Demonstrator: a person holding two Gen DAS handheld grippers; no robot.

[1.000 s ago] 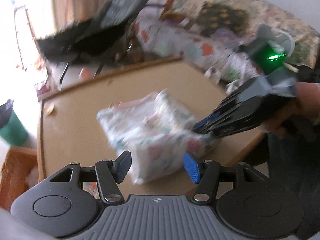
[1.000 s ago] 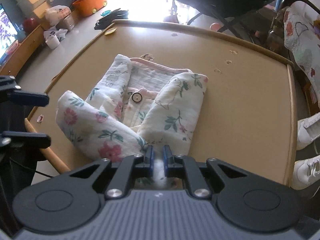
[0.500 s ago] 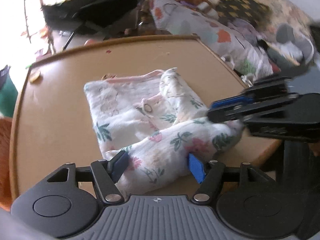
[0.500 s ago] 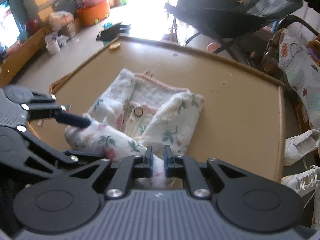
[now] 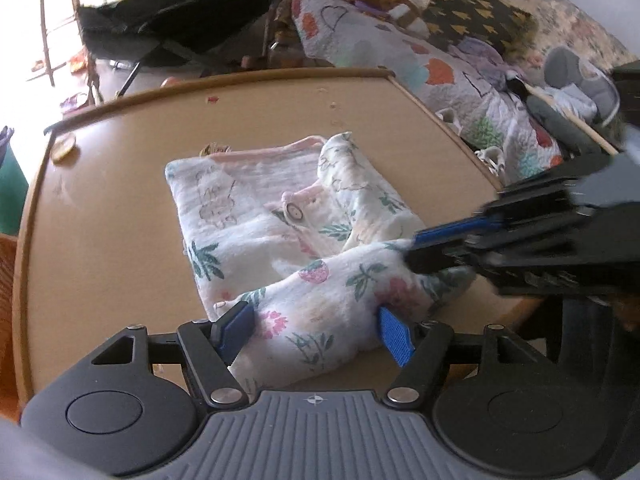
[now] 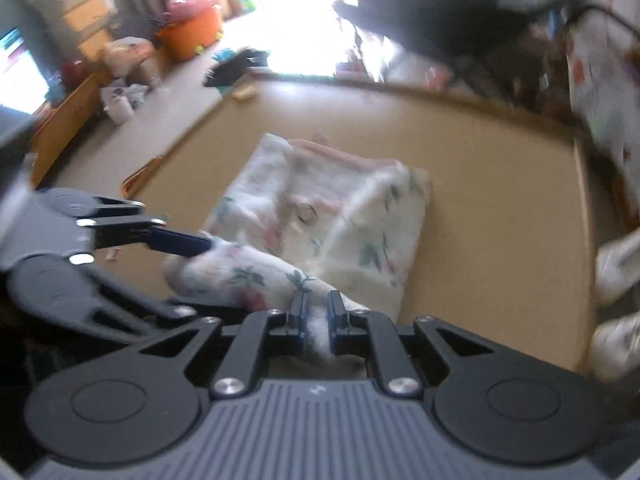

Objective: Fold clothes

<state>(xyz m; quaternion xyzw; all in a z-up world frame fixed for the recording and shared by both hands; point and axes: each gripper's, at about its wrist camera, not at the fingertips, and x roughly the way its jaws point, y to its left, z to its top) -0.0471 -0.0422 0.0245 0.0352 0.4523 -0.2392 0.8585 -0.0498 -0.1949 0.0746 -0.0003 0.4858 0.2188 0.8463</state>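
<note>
A: Left wrist view: floral garment (image 5: 280, 240) lying partly folded on tan table (image 5: 120, 220), near the front edge. Button (image 5: 295, 212) showing mid-cloth.

B: Left gripper (image 5: 316, 330)?

A: Jaws spread wide, rolled near fold of cloth sitting between the 2 blue pads (image 5: 236, 326). Cloth right against both pads, but no squeeze visible; not clamping.

B: And from right wrist view?

A: Blurred. Right gripper (image 6: 316, 316) nearly closed, pinching a thin bunch of the same garment (image 6: 340, 216) at its near corner. Left gripper (image 6: 182, 244) entering from the left, 1 blue finger lying on top of the rolled fold.

B: Surroundings?

A: Patterned quilt (image 5: 420, 80) beyond the table's right side, dark folding chair (image 5: 180, 28) behind the far edge, orange tub (image 6: 192, 36) on the floor far left.
</note>
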